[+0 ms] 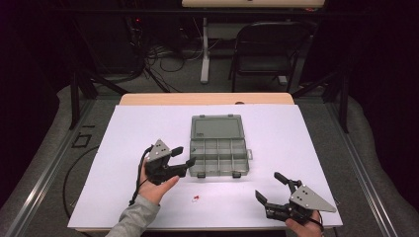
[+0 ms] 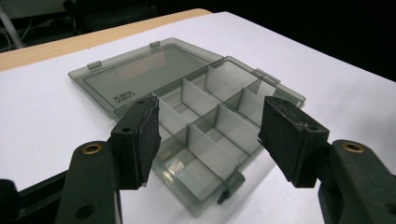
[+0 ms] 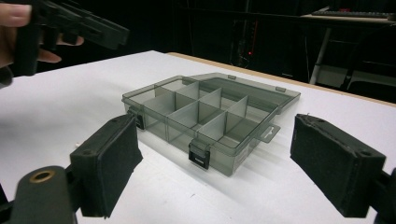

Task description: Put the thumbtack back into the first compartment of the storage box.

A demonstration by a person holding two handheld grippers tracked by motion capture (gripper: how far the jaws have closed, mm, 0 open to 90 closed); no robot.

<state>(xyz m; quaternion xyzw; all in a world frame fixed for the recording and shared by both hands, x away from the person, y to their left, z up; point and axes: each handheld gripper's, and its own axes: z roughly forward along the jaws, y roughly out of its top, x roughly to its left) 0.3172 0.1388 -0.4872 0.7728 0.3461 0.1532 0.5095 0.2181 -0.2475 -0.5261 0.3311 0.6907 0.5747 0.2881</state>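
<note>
A smoky grey plastic organiser box (image 1: 218, 155) lies open in the middle of the white table, its lid (image 1: 216, 127) flat on the far side. Its compartments (image 2: 205, 126) look empty. My left gripper (image 1: 184, 156) hovers just left of the box's near left corner, open, jaws pointing at the box. My right gripper (image 1: 269, 186) is open near the front right edge, a hand's width from the box (image 3: 205, 116), nothing between its pads (image 3: 109, 158). The left gripper (image 3: 79, 25) shows at the upper left of the right gripper view.
A tiny red and white object (image 1: 196, 198) lies on the white table sheet (image 1: 123, 148) in front of the box. Black latches (image 3: 198, 154) stick out from the box's near side. A folding chair (image 1: 267, 49) and cables stand beyond the table.
</note>
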